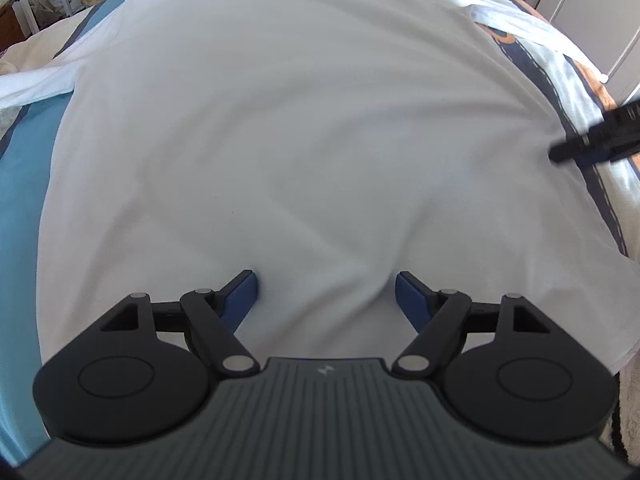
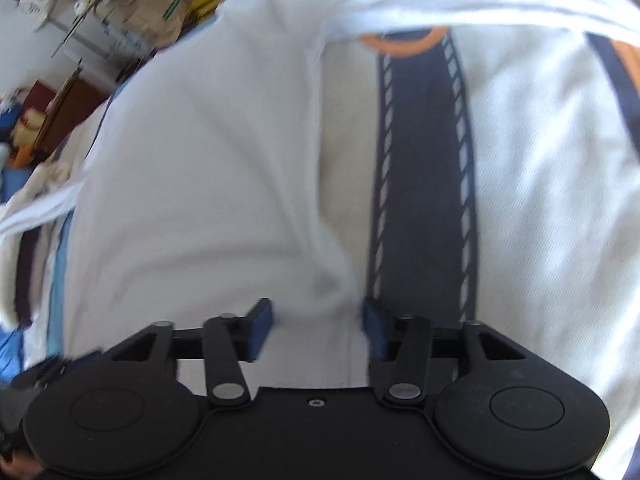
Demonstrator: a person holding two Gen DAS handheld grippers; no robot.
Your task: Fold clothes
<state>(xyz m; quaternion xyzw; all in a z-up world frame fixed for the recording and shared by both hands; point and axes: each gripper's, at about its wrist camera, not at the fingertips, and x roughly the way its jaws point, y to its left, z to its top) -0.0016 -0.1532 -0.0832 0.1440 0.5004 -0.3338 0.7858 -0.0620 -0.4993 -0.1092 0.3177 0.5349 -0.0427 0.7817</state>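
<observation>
A white T-shirt [image 1: 288, 128] lies spread flat on a bed, its hem toward me and its sleeves out to the far left and far right. My left gripper [image 1: 326, 294] is open, its blue pads straddling the shirt near the hem. My right gripper [image 2: 318, 328] is open over the shirt's right side edge [image 2: 200, 200], where the cloth bunches between the pads. The right gripper also shows in the left wrist view [image 1: 600, 140] at the shirt's right edge.
The bedsheet is blue [image 1: 20, 184] on the left and white with dark dashed stripes and orange rings [image 2: 420, 168] on the right. Bags and boxes [image 2: 152, 8] stand beyond the bed at the far left. A white cupboard [image 1: 600, 8] stands at the far right.
</observation>
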